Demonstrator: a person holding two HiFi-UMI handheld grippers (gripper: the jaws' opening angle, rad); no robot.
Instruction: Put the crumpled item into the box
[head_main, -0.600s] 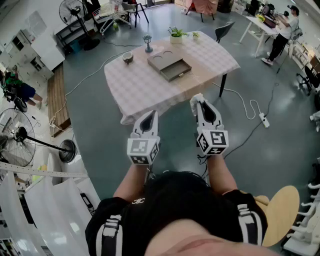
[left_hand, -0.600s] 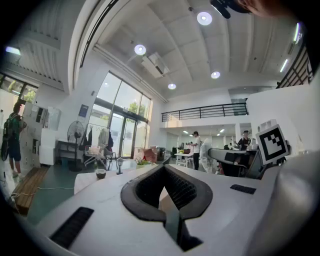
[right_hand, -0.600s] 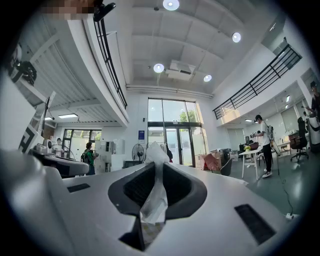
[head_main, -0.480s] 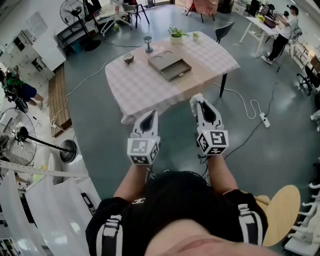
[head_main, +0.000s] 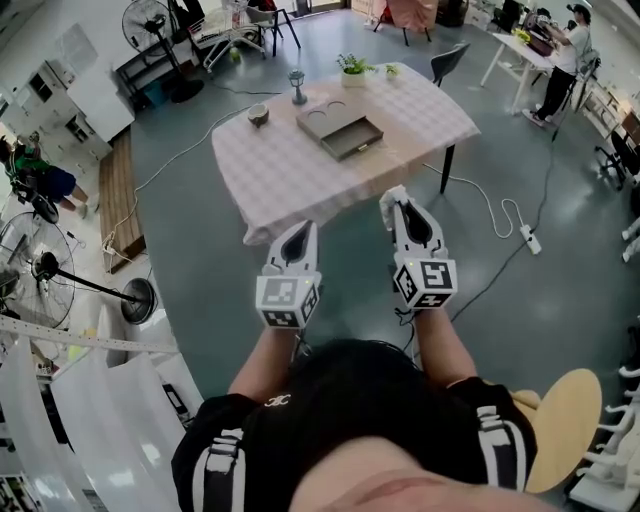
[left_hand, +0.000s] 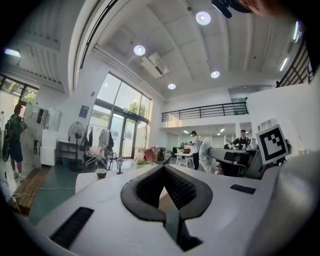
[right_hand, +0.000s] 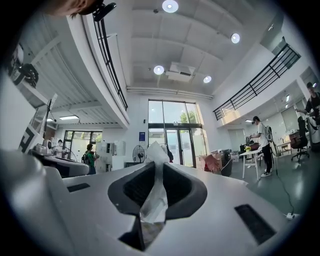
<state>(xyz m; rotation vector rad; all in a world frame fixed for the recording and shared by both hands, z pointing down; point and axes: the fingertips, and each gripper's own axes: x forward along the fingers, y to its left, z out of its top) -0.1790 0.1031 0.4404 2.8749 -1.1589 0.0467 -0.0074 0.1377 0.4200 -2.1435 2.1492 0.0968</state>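
Observation:
A grey box (head_main: 338, 122) with an open drawer (head_main: 353, 138) lies on the table with the checked cloth (head_main: 270, 175), far ahead of both grippers. My right gripper (head_main: 397, 204) is shut on a crumpled white item (head_main: 391, 196); in the right gripper view that crumpled item (right_hand: 154, 197) is pinched between the jaws and sticks out past the right gripper (right_hand: 156, 165). My left gripper (head_main: 297, 233) hangs beside it over the floor. In the left gripper view the left gripper (left_hand: 163, 169) has its jaws together with nothing between them.
A bowl (head_main: 258, 115), a goblet (head_main: 297, 84) and a potted plant (head_main: 352, 70) stand on the table's far side. Standing fans (head_main: 40, 272) are at the left. A cable and power strip (head_main: 529, 240) lie on the floor at the right, near a wooden stool (head_main: 566, 425).

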